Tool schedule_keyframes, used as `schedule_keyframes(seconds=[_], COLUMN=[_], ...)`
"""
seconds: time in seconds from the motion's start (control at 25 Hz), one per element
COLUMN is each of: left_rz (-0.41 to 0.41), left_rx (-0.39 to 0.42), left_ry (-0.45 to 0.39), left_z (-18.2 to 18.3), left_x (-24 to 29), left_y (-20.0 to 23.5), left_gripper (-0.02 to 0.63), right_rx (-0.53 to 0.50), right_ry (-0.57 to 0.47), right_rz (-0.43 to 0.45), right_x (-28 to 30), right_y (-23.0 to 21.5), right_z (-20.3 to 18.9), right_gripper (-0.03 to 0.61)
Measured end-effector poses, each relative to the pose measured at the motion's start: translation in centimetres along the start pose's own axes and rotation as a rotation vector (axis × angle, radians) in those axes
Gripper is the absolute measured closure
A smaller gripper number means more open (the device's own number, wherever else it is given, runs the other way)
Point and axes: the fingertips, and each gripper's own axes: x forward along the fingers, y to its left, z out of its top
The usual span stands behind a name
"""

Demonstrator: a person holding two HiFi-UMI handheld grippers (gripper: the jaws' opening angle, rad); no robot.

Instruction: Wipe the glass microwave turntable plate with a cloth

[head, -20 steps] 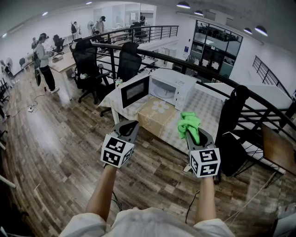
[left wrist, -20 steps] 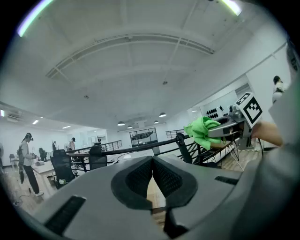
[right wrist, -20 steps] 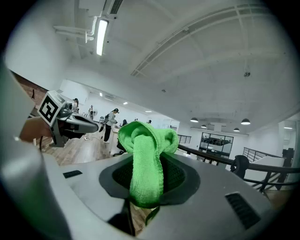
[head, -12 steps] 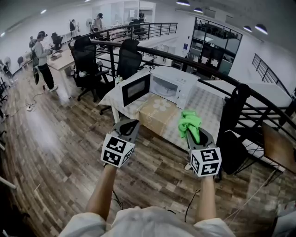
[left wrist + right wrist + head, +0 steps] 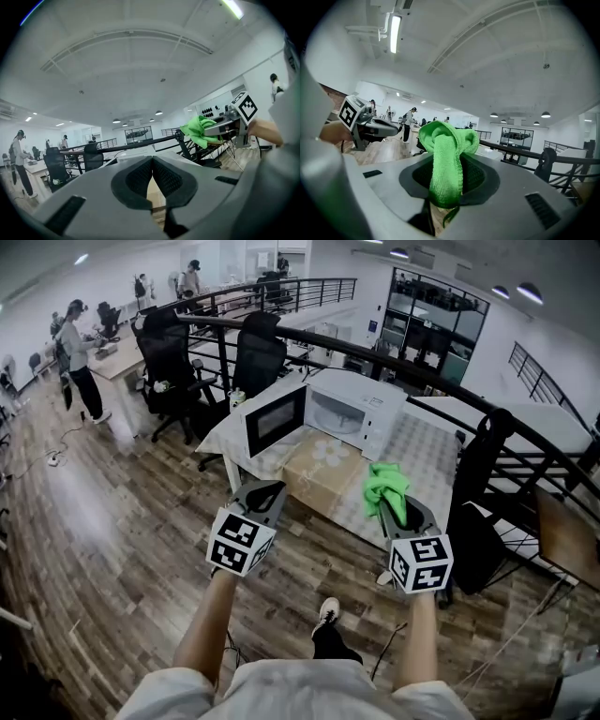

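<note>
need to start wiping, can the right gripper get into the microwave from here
Probably not yet. The microwave door hangs open and nothing blocks it, but the right gripper, holding the green cloth, is well short of the table.

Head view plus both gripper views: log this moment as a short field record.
left gripper: fingers together, nothing between them
right gripper: fingers clamped on the bright green microfibre cloth
white microwave oven: door open, standing on the patterned table
glass turntable plate: cannot be made out inside the cavity
brown cardboard box: on the table, in front of the microwave
position: both grippers held over the wooden floor, short of the table
</note>
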Motion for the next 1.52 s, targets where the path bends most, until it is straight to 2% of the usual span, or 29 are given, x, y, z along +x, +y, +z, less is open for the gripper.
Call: schedule_keyframes(seconds=[0.36, 0.64, 0.88, 1.08, 1.28, 1.52], left_rz=[0.003, 0.040, 0.078, 0.097, 0.093, 0.030], left_rx=[-0.006, -0.035, -0.052, -0.070, -0.084, -0.076], left_ry=[0.005, 0.024, 0.045, 0.071, 0.103, 0.140], left_z=[0.0, 1.1, 1.5, 0.2, -2.0, -6.2], left_x=[12.4, 24.9, 33.0, 37.5, 41.1, 44.7], left_y=[5.5, 10.5, 14.2, 16.7, 19.4, 23.1], left_gripper=[0.597, 0.597, 0.597, 0.597, 0.597, 0.597], right_rx=[0.018, 0.022, 0.027, 0.042, -0.008, 0.039], right_ry=[-0.001, 0.029, 0.035, 0.049, 0.090, 0.186], right_rz=[0.031, 0.083, 0.121, 0.159, 0.186, 0.180], right_x=[11.8, 23.5, 31.9, 38.4, 44.0, 50.7], right_y=[-7.6, -15.3, -20.1, -21.3, -20.3, -18.1], right_z=[0.0, -0.3, -0.1, -1.3, -3.3, -6.8], right_gripper=[0.463, 0.462, 0.460, 0.459, 0.459, 0.459])
